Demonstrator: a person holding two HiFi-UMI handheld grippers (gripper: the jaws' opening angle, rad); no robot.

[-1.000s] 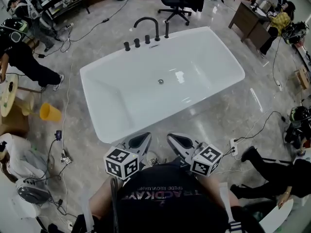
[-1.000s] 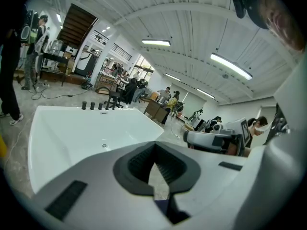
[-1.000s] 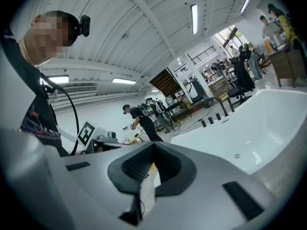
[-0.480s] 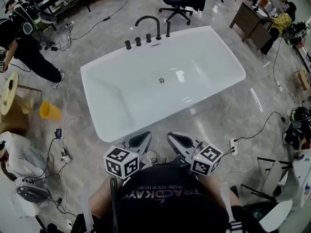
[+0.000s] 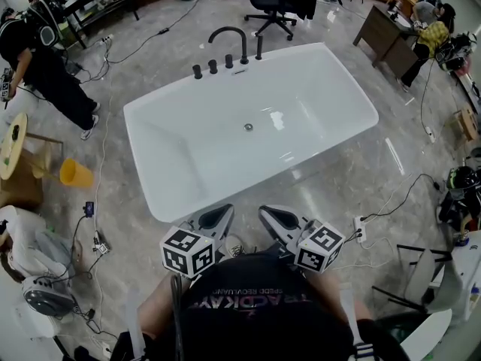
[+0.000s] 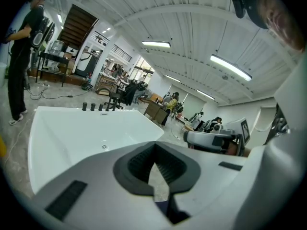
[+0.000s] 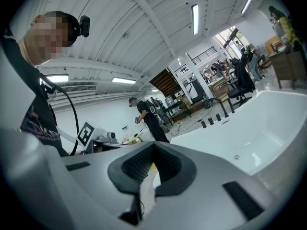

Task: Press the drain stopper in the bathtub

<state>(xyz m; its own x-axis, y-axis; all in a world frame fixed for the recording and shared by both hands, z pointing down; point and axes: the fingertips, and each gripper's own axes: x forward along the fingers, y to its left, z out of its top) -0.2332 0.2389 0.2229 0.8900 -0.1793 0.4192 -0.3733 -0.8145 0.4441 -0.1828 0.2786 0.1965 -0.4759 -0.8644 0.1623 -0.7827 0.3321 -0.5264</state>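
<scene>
A white bathtub (image 5: 150, 110) stands on the marble floor ahead of me. Its small round metal drain stopper (image 5: 248, 127) sits in the middle of the tub floor. Both grippers are held low, close to my chest, short of the tub's near rim. In the head view the left gripper (image 5: 222, 210) and right gripper (image 5: 264, 211) point toward the tub, jaws shut and holding nothing. The drain stopper (image 6: 104, 146) shows far beyond the left gripper (image 6: 154, 145). In the right gripper view the drain stopper (image 7: 236, 157) lies well off from the right gripper (image 7: 153, 147).
A black arched faucet (image 5: 227, 36) with several knobs lines the tub's far rim. An office chair (image 5: 272, 6) stands behind it. A person (image 5: 45, 66) stands at far left near a yellow cup (image 5: 73, 174). Cables and a power strip (image 5: 361, 232) lie on the floor to the right.
The person at far left has straightened up and shifted. The person's leg at lower right is gone from view. Both grippers and the tub stay put.
</scene>
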